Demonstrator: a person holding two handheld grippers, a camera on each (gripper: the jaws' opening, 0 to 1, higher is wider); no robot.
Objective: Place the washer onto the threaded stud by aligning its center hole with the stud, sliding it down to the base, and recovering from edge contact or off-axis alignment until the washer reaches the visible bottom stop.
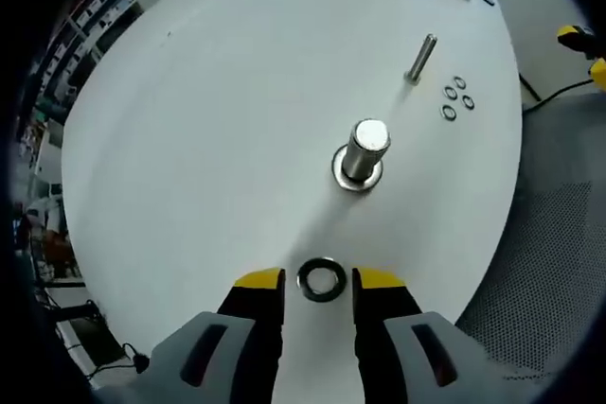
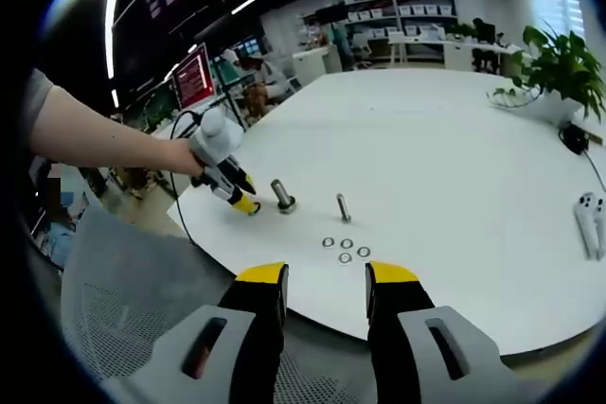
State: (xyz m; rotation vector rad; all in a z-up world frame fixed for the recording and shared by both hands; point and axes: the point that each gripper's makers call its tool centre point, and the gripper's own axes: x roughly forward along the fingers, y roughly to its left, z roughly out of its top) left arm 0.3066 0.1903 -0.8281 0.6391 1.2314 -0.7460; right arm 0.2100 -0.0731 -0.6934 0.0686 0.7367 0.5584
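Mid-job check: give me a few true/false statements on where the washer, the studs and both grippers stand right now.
1. The washer lies flat on the table between the left gripper's open jaws. True.
2. The washer is already seated on the large stud. False: it lies on the table, apart from the stud.
3. Four small rings lie beside the slim stud. True.
4. The right gripper holds a ring. False: its jaws are open and empty, off the table edge.
5. The large stud lies on its side. False: it stands upright.

Right tongs (image 2: 325,281) open, four washers (image 2: 345,249) on white table (image 2: 445,167)
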